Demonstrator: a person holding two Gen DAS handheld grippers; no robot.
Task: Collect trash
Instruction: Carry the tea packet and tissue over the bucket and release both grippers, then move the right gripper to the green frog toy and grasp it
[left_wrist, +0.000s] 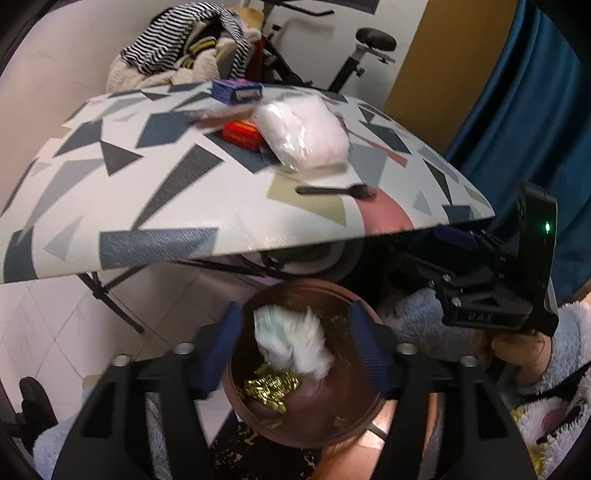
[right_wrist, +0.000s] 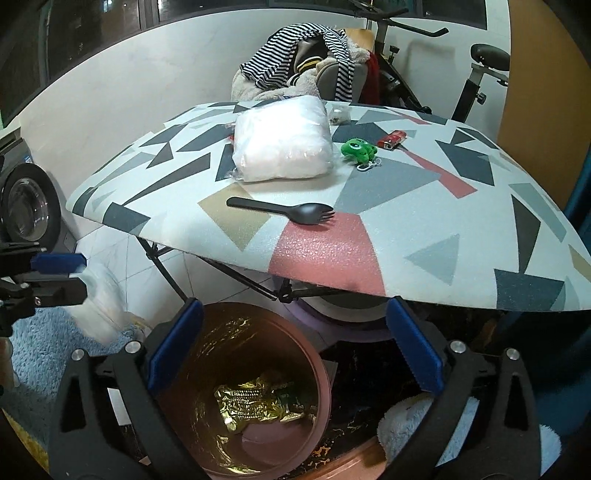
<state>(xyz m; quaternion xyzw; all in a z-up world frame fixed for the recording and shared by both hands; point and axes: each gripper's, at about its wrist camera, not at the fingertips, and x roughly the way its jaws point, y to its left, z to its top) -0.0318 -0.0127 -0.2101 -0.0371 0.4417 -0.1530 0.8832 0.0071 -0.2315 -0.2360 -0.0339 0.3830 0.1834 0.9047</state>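
Note:
A brown round bin (left_wrist: 354, 417) stands on the floor below the table's front edge; it also shows in the right wrist view (right_wrist: 321, 373). A gold foil wrapper (left_wrist: 271, 386) lies in it (right_wrist: 255, 404). My left gripper (left_wrist: 295, 345) is open above the bin, and a blurred white crumpled wrapper (left_wrist: 291, 341) is between its fingers, over the bin. My right gripper (right_wrist: 295, 345) is open and empty over the bin. A black spork (right_wrist: 280, 208), a clear bag of white stuff (right_wrist: 282, 147) and a red box (left_wrist: 242, 134) lie on the table (right_wrist: 461, 236).
A green toy (right_wrist: 358, 149), a red lighter (right_wrist: 392, 139) and a blue box (left_wrist: 236, 90) are on the table too. Behind it stand a chair heaped with striped clothes (right_wrist: 306, 59) and an exercise bike (right_wrist: 476, 74). A washing machine (right_wrist: 26, 206) is at the left.

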